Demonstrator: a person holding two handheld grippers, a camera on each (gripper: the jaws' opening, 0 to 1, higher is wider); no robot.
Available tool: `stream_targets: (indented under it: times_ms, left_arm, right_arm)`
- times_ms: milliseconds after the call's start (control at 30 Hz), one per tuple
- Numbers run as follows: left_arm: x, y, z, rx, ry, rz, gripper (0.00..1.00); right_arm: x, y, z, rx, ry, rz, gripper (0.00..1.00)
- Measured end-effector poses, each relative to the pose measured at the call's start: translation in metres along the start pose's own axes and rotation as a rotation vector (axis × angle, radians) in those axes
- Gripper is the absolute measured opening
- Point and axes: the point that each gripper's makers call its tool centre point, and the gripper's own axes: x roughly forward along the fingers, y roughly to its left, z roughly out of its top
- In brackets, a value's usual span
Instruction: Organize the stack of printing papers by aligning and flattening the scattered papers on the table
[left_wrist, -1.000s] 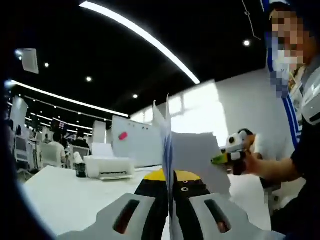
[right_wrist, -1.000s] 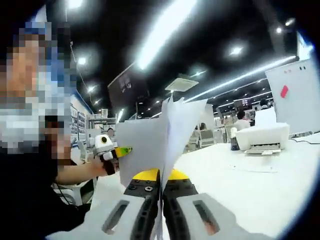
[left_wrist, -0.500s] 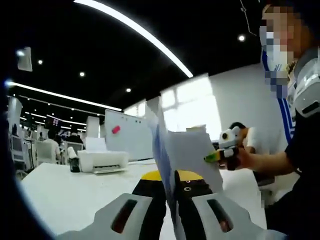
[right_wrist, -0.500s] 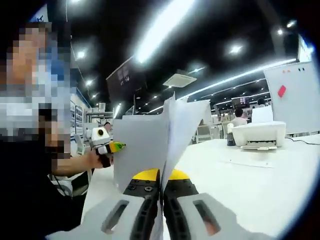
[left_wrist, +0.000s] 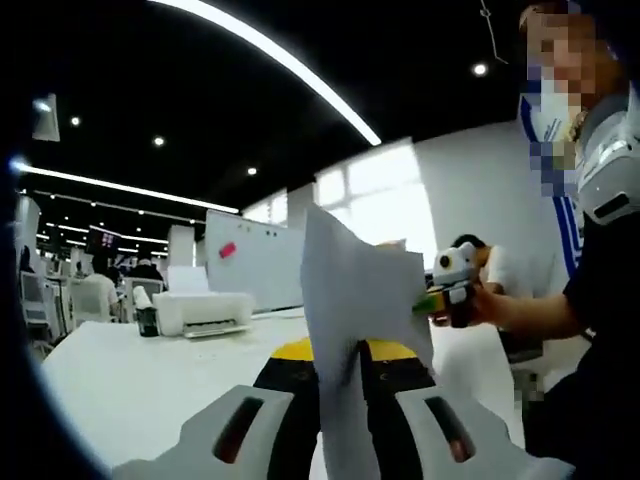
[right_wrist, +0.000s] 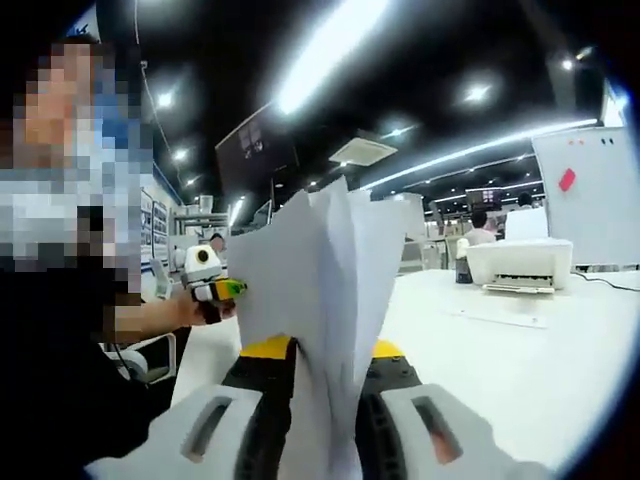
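Observation:
A thin stack of white printing papers (left_wrist: 352, 290) stands upright between the jaws of my left gripper (left_wrist: 342, 405). The jaws are spread apart, and the sheets are fanned loosely in the gap. In the right gripper view the same papers (right_wrist: 322, 270) rise between the spread jaws of my right gripper (right_wrist: 325, 400), their top edges splayed and uneven. Across the stack, the right gripper (left_wrist: 450, 292) shows at the papers' far edge, held by a person's hand. The left gripper (right_wrist: 212, 284) shows likewise in the right gripper view.
The white table (left_wrist: 120, 380) stretches away beneath the papers. At its far end stand a white printer (left_wrist: 200, 312) and a dark bottle (left_wrist: 147, 318). A single sheet (right_wrist: 500, 319) lies flat before the printer (right_wrist: 518, 265). The person stands close to the table edge.
Both grippers' jaws have spread wider than before. The papers, earlier pinched edge-on in a narrow slit, now fan out and turn their faces toward the cameras.

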Motion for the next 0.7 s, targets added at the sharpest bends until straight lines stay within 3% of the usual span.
stream_targets:
  times_ms: [133,467,700]
  left_arm:
    - [0.0,0.0,-0.004,-0.007,0.009,0.004,0.2]
    - [0.013,-0.004,-0.002,-0.01,-0.003,-0.003,0.2]
    - [0.009,-0.001,-0.006,-0.008,0.007,0.011,0.23]
  right_arm:
    - [0.0,0.0,-0.007,0.013,0.016,-0.005,0.22]
    - [0.007,-0.001,-0.009,-0.022,0.042,-0.033,0.22]
    - [-0.007,-0.012,-0.01,-0.006,0.037,-0.086,0.27]
